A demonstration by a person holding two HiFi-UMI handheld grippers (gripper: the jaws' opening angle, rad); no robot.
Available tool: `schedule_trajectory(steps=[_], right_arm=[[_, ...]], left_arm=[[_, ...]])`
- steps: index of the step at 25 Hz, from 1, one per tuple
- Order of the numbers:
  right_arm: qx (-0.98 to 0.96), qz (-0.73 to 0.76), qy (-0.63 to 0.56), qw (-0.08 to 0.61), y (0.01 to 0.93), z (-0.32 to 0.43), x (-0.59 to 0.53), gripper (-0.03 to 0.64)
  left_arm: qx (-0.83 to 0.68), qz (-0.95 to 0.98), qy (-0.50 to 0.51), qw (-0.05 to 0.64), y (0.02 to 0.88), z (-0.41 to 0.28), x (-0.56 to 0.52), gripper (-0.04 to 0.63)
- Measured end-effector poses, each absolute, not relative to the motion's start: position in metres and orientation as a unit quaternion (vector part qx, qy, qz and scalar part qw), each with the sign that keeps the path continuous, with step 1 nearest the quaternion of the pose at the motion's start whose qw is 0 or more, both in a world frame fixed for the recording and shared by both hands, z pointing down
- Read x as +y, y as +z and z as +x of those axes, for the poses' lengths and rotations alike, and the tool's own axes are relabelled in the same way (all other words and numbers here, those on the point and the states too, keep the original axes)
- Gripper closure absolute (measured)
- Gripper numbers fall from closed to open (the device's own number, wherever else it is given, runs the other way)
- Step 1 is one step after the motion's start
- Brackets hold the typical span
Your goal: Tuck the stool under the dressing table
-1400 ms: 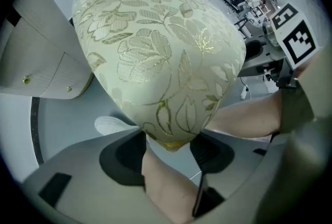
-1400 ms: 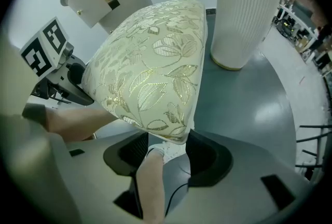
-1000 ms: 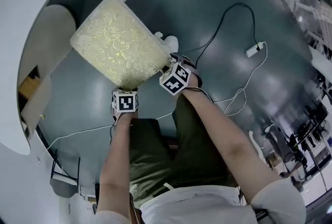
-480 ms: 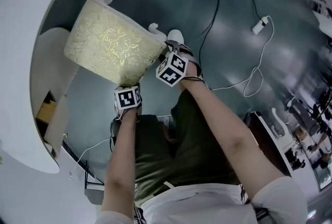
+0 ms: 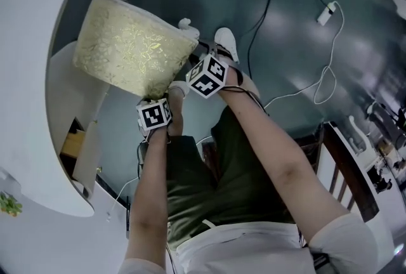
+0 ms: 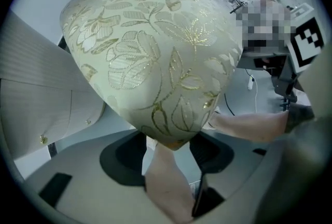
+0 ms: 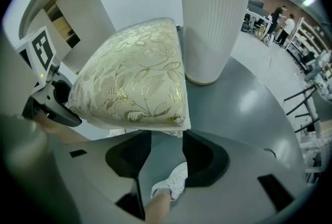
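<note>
Left gripper clamps one near corner of the stool. The right gripper jaws, just now closing, pinch the other corner. We judge the stool just beside the dressing table, not yet tucked under.

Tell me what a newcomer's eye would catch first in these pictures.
The stool, its cream seat patterned with gold flowers, dominates the head view's upper left. To its left curves the white dressing table, and a white cable lies on the grey floor at upper right.
</note>
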State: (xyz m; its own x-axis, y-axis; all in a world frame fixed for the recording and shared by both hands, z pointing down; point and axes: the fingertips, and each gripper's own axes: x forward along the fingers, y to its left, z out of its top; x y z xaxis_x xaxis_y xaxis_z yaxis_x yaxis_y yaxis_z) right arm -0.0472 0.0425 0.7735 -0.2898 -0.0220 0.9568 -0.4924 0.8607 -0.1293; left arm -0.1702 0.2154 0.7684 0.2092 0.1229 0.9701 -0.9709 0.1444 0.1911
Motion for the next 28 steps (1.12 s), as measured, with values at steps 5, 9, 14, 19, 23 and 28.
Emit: schedule_trajectory(steps=[5,9,14,19,23,28], right_arm=[[-0.785,0.185,0.199,0.556,0.772,-0.06,0.042,0.518],[-0.792,0.184,0.195,0.549,0.776,-0.069,0.041,0.518],[-0.799,0.18,0.191,0.542,0.776,-0.081,0.03,0.518],[-0.805,0.181,0.184,0.534,0.773,-0.104,0.014,0.518],[-0.811,0.184,0.183,0.524,0.772,-0.121,0.004,0.523],[-0.823,0.182,0.185,0.506,0.769,-0.144,-0.004,0.528]], left_arm=[[-0.459,0.483,0.44,0.602,0.767,-0.172,0.205,0.334],[-0.472,0.488,0.434,0.592,0.769,-0.178,0.198,0.334],[-0.481,0.49,0.432,0.584,0.769,-0.189,0.189,0.331],[-0.502,0.486,0.43,0.572,0.767,-0.21,0.172,0.328],[-0.513,0.488,0.431,0.56,0.766,-0.227,0.161,0.325],[-0.53,0.487,0.429,0.546,0.765,-0.246,0.147,0.324]])
